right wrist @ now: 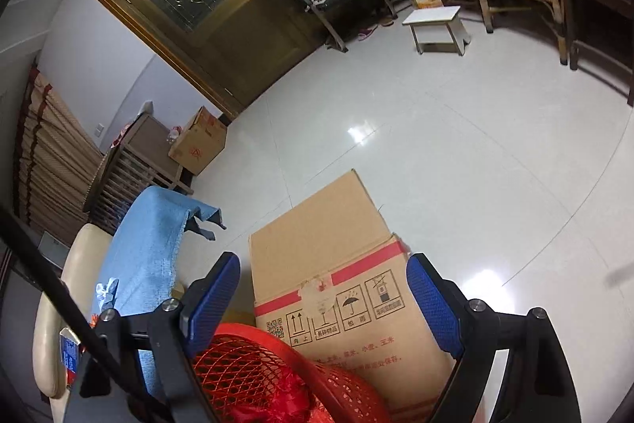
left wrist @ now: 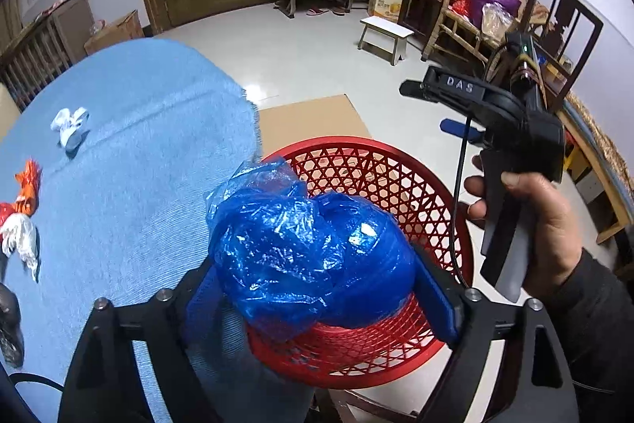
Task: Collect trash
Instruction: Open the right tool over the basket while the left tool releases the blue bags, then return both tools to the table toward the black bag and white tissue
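Blue plastic bag (left wrist: 313,256) sits between the wide-open left claw (left wrist: 317,300) above the red basket (left wrist: 396,177), so release fully there; right claw (right wrist: 323,300) is open, empty.

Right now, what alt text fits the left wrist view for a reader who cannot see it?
A crumpled blue plastic bag sits between the left gripper's jaws, over a red mesh basket beside a blue-clothed table. A hand holds the right gripper at right; wrappers lie on the cloth.
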Demonstrator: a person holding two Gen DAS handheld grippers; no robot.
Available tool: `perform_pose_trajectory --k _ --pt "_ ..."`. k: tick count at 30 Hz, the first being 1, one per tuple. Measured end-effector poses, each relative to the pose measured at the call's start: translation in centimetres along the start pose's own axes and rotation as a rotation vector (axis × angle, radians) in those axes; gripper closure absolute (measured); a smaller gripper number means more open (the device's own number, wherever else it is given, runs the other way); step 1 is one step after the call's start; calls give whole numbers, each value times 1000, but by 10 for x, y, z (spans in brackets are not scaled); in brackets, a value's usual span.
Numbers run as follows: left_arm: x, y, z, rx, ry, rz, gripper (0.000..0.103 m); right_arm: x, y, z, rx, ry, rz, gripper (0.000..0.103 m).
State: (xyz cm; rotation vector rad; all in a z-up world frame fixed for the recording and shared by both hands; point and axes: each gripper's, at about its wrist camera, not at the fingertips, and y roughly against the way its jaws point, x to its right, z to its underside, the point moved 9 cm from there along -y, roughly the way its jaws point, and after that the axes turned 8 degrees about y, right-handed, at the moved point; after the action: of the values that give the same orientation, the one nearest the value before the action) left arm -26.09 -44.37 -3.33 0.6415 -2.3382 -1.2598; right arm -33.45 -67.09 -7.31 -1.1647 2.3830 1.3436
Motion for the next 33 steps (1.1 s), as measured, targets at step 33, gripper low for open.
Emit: perform_pose_trajectory --k 33 --pt "-308 163 104 305 587 -274 6 -297 72 78 18 588 -179 14"
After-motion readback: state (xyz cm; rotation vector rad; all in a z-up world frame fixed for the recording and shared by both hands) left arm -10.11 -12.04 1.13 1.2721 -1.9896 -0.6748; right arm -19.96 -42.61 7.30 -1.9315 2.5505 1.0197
